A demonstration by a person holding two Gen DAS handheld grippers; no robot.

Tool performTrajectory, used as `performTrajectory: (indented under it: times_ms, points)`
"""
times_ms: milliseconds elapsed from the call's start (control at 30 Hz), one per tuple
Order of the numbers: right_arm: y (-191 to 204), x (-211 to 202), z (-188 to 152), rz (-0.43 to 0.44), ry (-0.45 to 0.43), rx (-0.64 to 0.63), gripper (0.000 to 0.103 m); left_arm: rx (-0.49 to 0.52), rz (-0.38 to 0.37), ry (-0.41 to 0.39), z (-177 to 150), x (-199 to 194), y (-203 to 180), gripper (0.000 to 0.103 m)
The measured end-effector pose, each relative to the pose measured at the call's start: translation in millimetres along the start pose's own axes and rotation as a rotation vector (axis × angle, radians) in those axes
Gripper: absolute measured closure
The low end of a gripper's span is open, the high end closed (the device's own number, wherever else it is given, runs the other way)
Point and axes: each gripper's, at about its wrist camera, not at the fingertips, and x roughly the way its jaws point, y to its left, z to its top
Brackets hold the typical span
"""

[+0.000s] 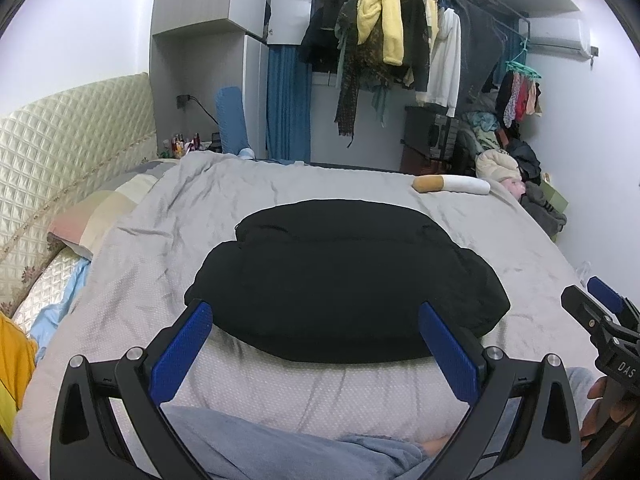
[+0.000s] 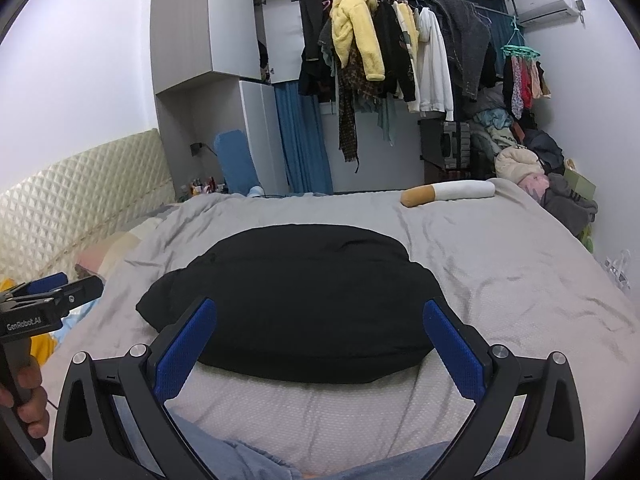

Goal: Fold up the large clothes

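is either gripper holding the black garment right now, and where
Nothing is held. The left gripper and the right gripper are both open, apart from the folded black garment lying on the bed.

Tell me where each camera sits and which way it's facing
Left wrist: on the left tool, looking across the bed at the folded black garment; the right tool shows at the right edge.
Right wrist: on the right tool, facing the same way; the left tool and hand show at left.
Shared: the garment, bed, cigarette-shaped pillow and clothes rack.
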Motion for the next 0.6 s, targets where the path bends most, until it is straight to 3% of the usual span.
performTrajectory:
  times_ms: [600]
  points:
    - [-2.5,-4.3,3.1,-0.003,0.001,0.007,0.000,-0.002,-0.008,0.000,1.5,-2.6,4.8,0.000]
